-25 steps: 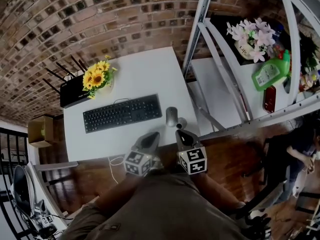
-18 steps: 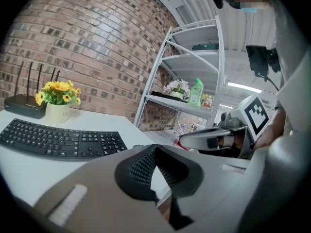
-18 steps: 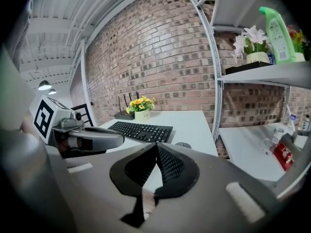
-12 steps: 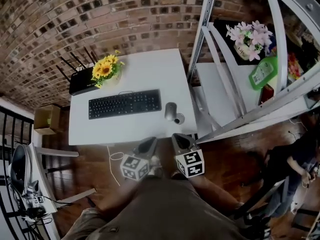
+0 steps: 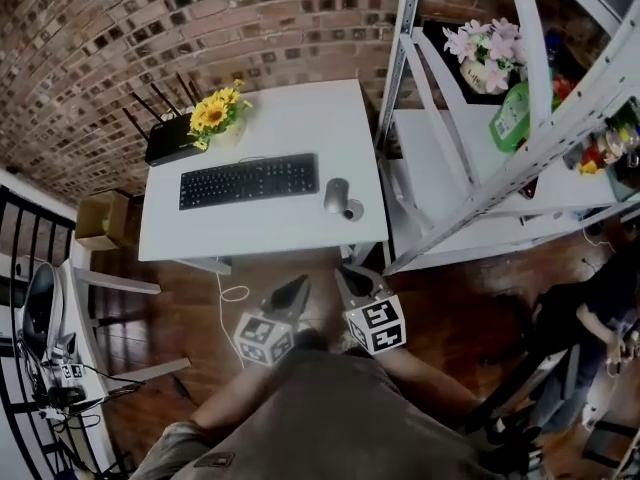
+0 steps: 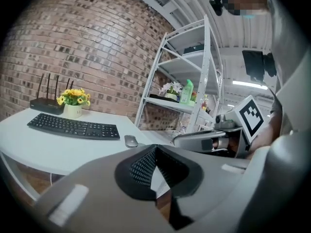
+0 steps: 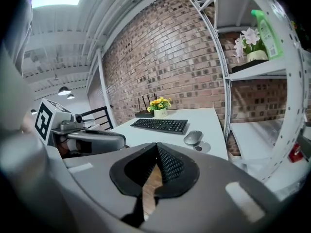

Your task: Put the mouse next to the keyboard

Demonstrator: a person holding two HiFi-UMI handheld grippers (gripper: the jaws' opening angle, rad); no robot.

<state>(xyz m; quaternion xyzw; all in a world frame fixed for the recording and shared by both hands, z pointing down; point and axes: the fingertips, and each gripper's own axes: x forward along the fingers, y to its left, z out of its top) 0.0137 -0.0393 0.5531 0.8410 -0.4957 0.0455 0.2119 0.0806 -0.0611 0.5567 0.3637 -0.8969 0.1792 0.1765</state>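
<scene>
Two grippers showed in the head view, the left gripper (image 5: 289,291) and the right gripper (image 5: 353,279), side by side over the wooden floor (image 5: 300,263), short of the white table (image 5: 260,230) and well apart from everything on it. The mouse (image 5: 336,195) lay on the table just beside the right end of the keyboard (image 5: 250,180), not touching it. A small round disc (image 5: 353,209) sat next to the mouse.

Left gripper view: the left gripper (image 6: 155,150) had its jaws closed together with nothing between them. The keyboard (image 6: 73,126) and the mouse (image 6: 130,141) lay far ahead on the table.

Right gripper view: the right gripper (image 7: 156,146) also stood closed at the tips and held nothing. The mouse (image 7: 193,137) lay ahead, between the keyboard (image 7: 160,125) and the table edge.

Handling, as a judgement: the mouse is probably light and rigid, with a smooth, domed shell that could slip from the pads. The two flanks at mid-length look the best place to take hold. The mouse already appears to be next to the keyboard.
</scene>
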